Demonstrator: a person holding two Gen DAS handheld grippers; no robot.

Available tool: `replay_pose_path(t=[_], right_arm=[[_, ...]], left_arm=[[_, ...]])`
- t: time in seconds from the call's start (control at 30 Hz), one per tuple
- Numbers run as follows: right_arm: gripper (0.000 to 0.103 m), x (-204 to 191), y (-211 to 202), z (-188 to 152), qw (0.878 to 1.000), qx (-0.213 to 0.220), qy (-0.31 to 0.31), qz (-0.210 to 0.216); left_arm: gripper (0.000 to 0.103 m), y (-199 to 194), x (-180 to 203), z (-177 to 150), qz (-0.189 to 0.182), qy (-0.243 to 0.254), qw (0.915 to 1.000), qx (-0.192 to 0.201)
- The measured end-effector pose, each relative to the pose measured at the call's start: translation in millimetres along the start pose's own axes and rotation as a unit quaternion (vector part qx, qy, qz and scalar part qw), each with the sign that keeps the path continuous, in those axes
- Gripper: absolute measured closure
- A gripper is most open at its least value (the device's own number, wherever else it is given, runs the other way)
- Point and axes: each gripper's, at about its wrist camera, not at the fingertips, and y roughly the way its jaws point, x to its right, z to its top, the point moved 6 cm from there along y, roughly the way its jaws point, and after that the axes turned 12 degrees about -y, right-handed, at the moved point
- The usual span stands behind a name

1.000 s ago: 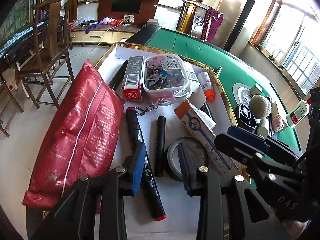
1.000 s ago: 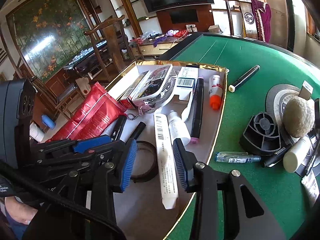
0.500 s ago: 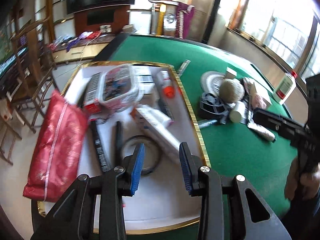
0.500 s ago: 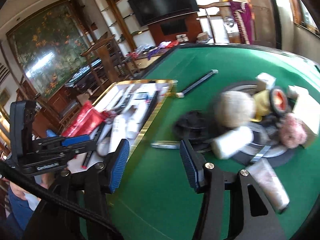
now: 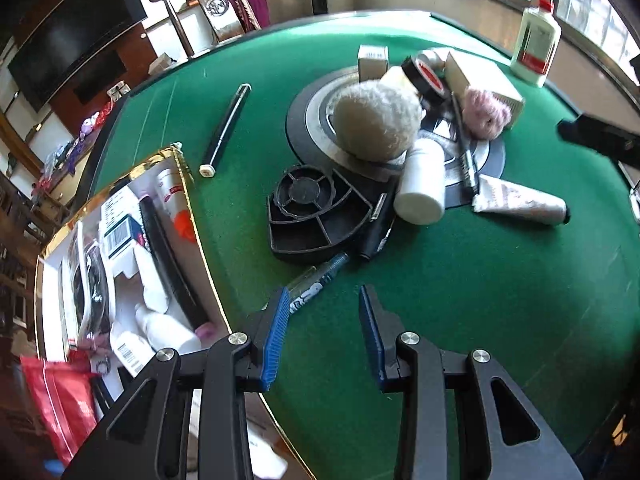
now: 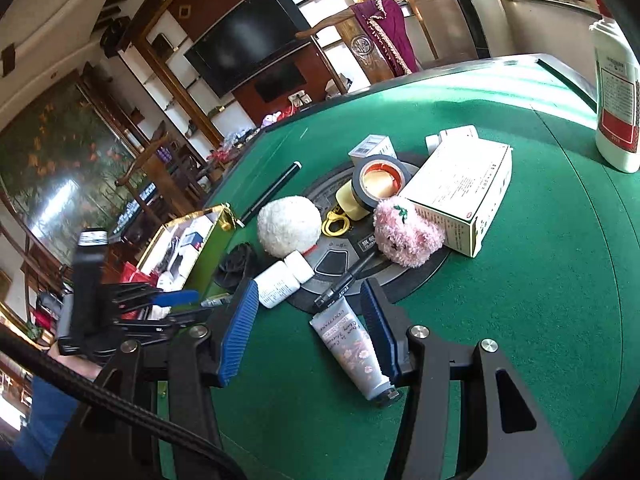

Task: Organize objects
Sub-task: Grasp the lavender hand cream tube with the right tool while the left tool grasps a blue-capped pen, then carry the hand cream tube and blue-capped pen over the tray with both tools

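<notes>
My left gripper (image 5: pixel 324 296) stands open over bare green felt, just right of the gold-rimmed tray (image 5: pixel 188 216); a small clear pen tube (image 5: pixel 316 280) lies by its left fingertip. My right gripper (image 6: pixel 309 286) is open above a flowered hand-cream tube (image 6: pixel 348 344), which lies on the felt between its fingers, untouched. Ahead sits a pile on the table's round centre plate: a white fluffy ball (image 6: pixel 288 226), a pink fluffy toy (image 6: pixel 406 236), a white bottle (image 6: pixel 276 284), a black pen (image 6: pixel 344 284), a tape roll (image 6: pixel 380 180) and a white box (image 6: pixel 460 188).
The tray holds tubes, boxes and a marker (image 5: pixel 168 252). A black divided dish (image 5: pixel 316 216) and a long black pen (image 5: pixel 226 128) lie on the felt. A tall white bottle with a red label (image 6: pixel 616 92) stands far right. A red bag (image 5: pixel 60 400) hangs past the tray.
Both grippers have swung right, from over the tray to the green felt near the pile. The right jaws stand wider than a second ago.
</notes>
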Motion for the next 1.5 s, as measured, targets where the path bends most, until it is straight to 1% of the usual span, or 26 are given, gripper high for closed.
replay_pose_path(t=[0.1, 0.2, 0.37, 0.4, 0.43, 0.47, 0.5, 0.53, 0.57, 0.63, 0.67, 0.77, 0.8, 0.87, 0.9, 0.93, 1.0, 1.03, 1.1, 1.17, 1.23, 1.37, 1.5], right_arm=[[0.05, 1.4, -4.2, 1.2, 1.0, 0.006, 0.004, 0.006], [0.05, -0.3, -3.2, 0.9, 1.0, 0.003, 0.0, 0.008], [0.05, 4.1, 0.3, -2.2, 1.0, -0.006, -0.002, -0.001], [0.05, 5.5, 2.6, -3.3, 1.0, -0.012, -0.004, -0.002], [0.05, 5.3, 4.6, -4.6, 1.0, -0.019, -0.009, -0.002], [0.051, 5.1, 6.9, -6.3, 0.999, -0.028, -0.016, -0.009], [0.051, 5.5, 11.2, -9.8, 0.998, -0.044, -0.03, -0.026], [0.051, 5.1, 15.2, -12.9, 0.997, -0.057, -0.043, -0.034], [0.053, 3.9, 21.0, -17.5, 0.994, -0.076, -0.06, -0.041], [0.053, 4.6, 28.8, -24.6, 0.991, -0.099, -0.076, -0.043], [0.056, 3.8, 32.4, -28.0, 0.989, -0.109, -0.086, -0.044], [0.056, 4.4, 42.1, -40.7, 0.98, -0.144, -0.118, -0.066], [0.058, 5.3, 44.9, -44.7, 0.978, -0.152, -0.126, -0.072], [0.07, 7.1, 48.7, -50.6, 0.971, -0.165, -0.144, -0.093], [0.072, 4.9, 48.5, -51.8, 0.967, -0.166, -0.163, -0.105], [0.076, 2.0, 48.1, -53.5, 0.963, -0.169, -0.175, -0.113], [0.076, -3.5, 48.2, -57.7, 0.955, -0.172, -0.199, -0.135], [0.076, -6.3, 47.4, -58.8, 0.952, -0.172, -0.208, -0.145], [0.076, -8.6, 46.4, -58.8, 0.957, -0.168, -0.195, -0.135], [0.076, -11.9, 43.3, -58.0, 0.959, -0.157, -0.196, -0.129], [0.076, -13.2, 38.4, -56.4, 0.966, -0.147, -0.182, -0.106], [0.076, -19.6, 35.7, -54.6, 0.974, -0.135, -0.166, -0.075], [0.076, -24.7, 32.8, -53.0, 0.978, -0.127, -0.156, -0.058]], left_arm=[[0.072, 11.1, -1.8, -0.2, 0.009, 0.014, 0.9997, -0.016], [0.072, 17.2, -0.9, -1.3, 0.012, 0.031, 0.9993, -0.019], [0.073, 10.2, 6.0, -9.6, 0.004, 0.019, 0.9995, -0.026], [0.076, 6.9, 10.2, -14.0, 0.002, 0.017, 0.9995, -0.026], [0.082, 2.9, 15.1, -18.7, -0.001, 0.014, 0.9996, -0.024], [0.084, -1.1, 21.1, -24.1, -0.008, 0.013, 0.9996, -0.022], [0.085, -5.6, 28.1, -30.1, -0.018, 0.013, 0.9996, -0.019], [0.086, -8.4, 34.0, -34.8, -0.022, 0.014, 0.9995, -0.017], [0.086, -12.9, 37.9, -39.3, -0.021, 0.016, 0.9996, -0.012], [0.086, -16.2, 48.2, -45.3, -0.02, 0.017, 0.9996, -0.006], [0.086, -18.6, 50.5, -48.4, -0.025, 0.014, 0.9996, -0.004], [0.086, -24.7, 57.4, -55.1, -0.025, 0.026, 0.9994, 0.0], [0.086, -25.3, 58.0, -56.7, -0.02, 0.029, 0.9994, 0.0], [0.085, -25.9, 59.8, -57.0, -0.01, 0.032, 0.9994, 0.003], [0.084, -21.2, 56.1, -55.5, -0.003, 0.028, 0.9996, 0.001], [0.084, -20.7, 54.5, -55.2, -0.006, 0.023, 0.9997, 0.004], [0.084, -21.1, 52.9, -57.2, -0.007, 0.019, 0.9998, 0.008], [0.086, -21.6, 51.8, -59.0, -0.008, 0.015, 0.9998, 0.011], [0.095, -22.0, 51.1, -59.3, -0.008, 0.003, 0.9998, 0.02], [0.095, -23.8, 48.2, -62.1, -0.018, -0.016, 0.9994, 0.026], [0.095, -26.5, 43.8, -63.4, -0.032, -0.039, 0.9983, 0.03], [0.095, -34.2, 36.7, -65.9, -0.06, -0.077, 0.9944, 0.042], [0.095, -43.1, 35.9, -65.3, -0.086, -0.097, 0.9899, 0.057]])
